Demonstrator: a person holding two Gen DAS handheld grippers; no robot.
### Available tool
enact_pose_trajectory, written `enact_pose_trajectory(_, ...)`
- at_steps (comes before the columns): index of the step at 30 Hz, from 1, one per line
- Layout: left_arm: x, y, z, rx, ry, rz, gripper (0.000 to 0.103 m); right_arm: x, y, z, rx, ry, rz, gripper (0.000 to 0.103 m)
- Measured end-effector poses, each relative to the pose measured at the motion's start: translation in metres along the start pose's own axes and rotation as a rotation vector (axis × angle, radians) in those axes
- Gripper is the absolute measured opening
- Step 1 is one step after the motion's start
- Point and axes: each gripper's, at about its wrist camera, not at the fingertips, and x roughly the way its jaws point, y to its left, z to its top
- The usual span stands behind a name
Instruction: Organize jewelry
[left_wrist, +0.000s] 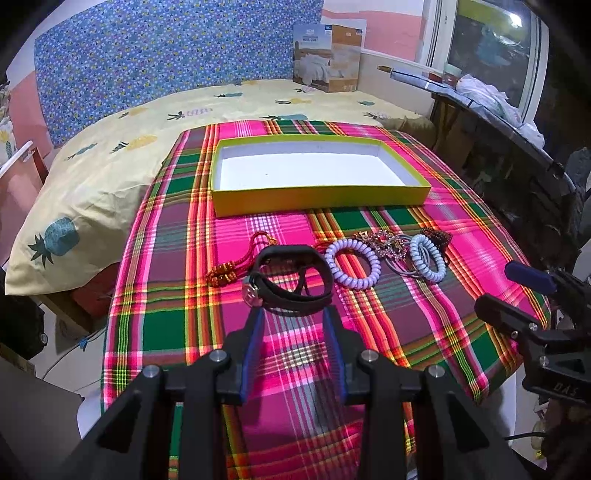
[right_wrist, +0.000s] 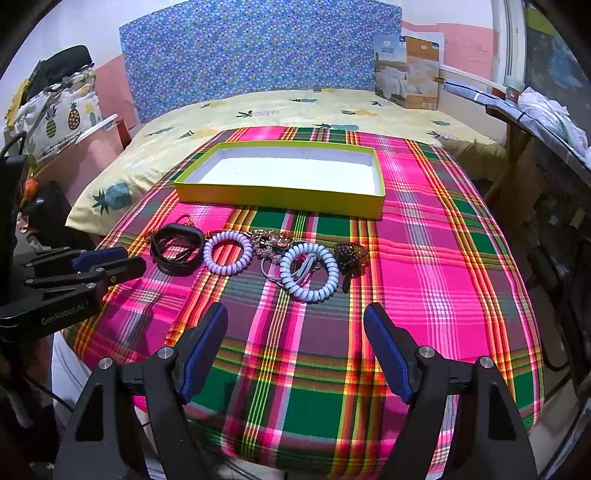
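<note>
Evidently the first pick is in hand: the yellow-green tray (left_wrist: 321, 201) with its white floor holds nothing, and all the jewelry lies in a row on the plaid cloth (right_wrist: 424, 236) in front of it, on the bed. The left hand-held gripper (left_wrist: 293, 312) has its blue pads parted to a moderate gap, set on either side of the near edge of the black watch (left_wrist: 286, 282) — not closed on it, as far as the left wrist view shows, and whether a pad touches the strap I cannot tell. On the tray side of the watch lies a red braided cord (left_wrist: 240, 262); along the row from it come a lilac coil band (left_wrist: 352, 267), a jeweled ornament (left_wrist: 386, 245), a pale blue coil band (right_wrist: 309, 272) over thin grey ties, and a brown beaded clip (right_wrist: 351, 256). The right hand-held gripper (right_wrist: 295, 328) hangs spread wide and holding nothing, short of the pale blue coil. The next move, I judge, calls for the left pads to pinch the watch strap — a loose, springy loop that may slip or drag the red cord — then lift it clear and carry it over the tray's near wall.
</note>
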Motion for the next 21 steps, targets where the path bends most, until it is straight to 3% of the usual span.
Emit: enact_pose_trajectory(21,-0.017,0.005,-0.001,-0.015,-0.046,0.005,0.034,-0.014,0.005,0.001,-0.008,-0.027,-0.005,0.076)
